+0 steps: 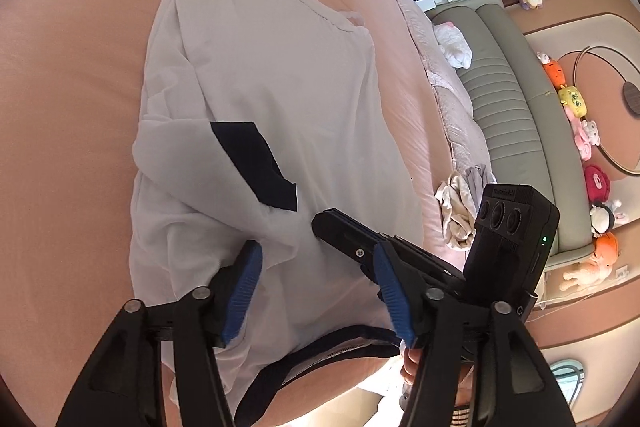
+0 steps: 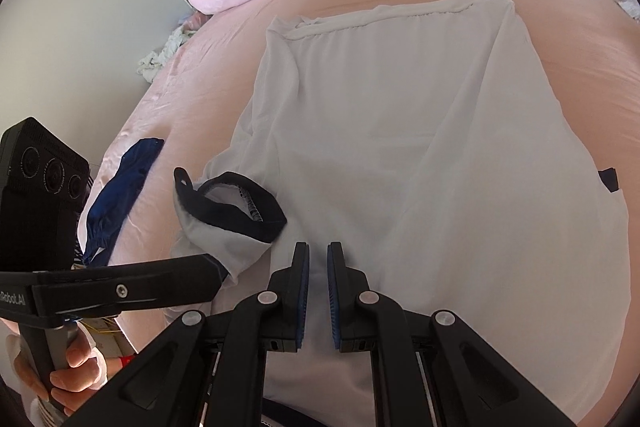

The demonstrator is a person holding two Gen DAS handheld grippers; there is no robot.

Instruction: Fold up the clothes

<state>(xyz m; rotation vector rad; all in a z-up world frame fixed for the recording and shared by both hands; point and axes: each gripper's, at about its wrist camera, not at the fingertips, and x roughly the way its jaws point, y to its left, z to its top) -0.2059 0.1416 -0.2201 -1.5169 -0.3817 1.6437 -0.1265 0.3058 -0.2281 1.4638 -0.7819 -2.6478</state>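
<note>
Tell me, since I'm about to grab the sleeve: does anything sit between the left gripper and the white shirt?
Nothing visible does. The left gripper hangs open directly over the white shirt; the right gripper lies alongside, not between.

Bright, soft daylight, faint shadows, sharp focus, heavy fisheye bending with dark corners.

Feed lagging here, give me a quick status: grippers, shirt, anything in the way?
Left gripper open over the shirt's collar end. Right gripper nearly shut, gripping nothing I can see. Shirt flat on bed, sleeve folded in. Blue garment off to side, clear.
</note>
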